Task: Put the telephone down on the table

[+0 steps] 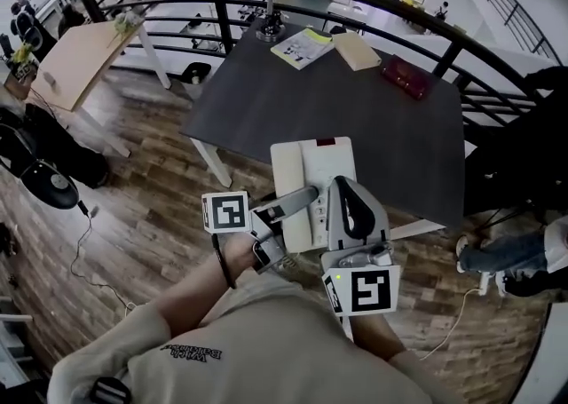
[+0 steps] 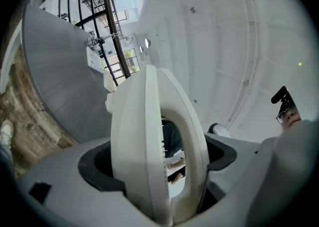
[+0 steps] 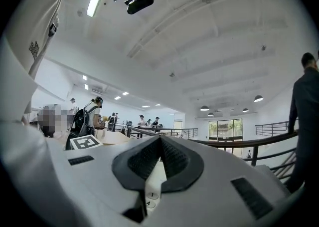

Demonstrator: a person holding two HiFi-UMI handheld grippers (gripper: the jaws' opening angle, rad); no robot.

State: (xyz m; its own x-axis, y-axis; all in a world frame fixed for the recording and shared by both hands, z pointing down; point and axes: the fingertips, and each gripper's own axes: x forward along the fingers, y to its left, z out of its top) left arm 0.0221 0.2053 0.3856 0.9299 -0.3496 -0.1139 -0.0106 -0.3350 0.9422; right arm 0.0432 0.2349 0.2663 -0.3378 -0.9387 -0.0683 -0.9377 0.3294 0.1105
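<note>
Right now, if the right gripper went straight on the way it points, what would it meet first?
The right gripper, shut on the white push-button telephone, points about level across the dark grey table. Its way looks free up to the black curved metal railing; depth is unclear.

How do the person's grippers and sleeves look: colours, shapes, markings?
Both the left gripper and right gripper are light grey plastic, with black ribbed pads on the fingers. Each carries a white cube with a black square marker. The person wears a beige top with dark print.
</note>
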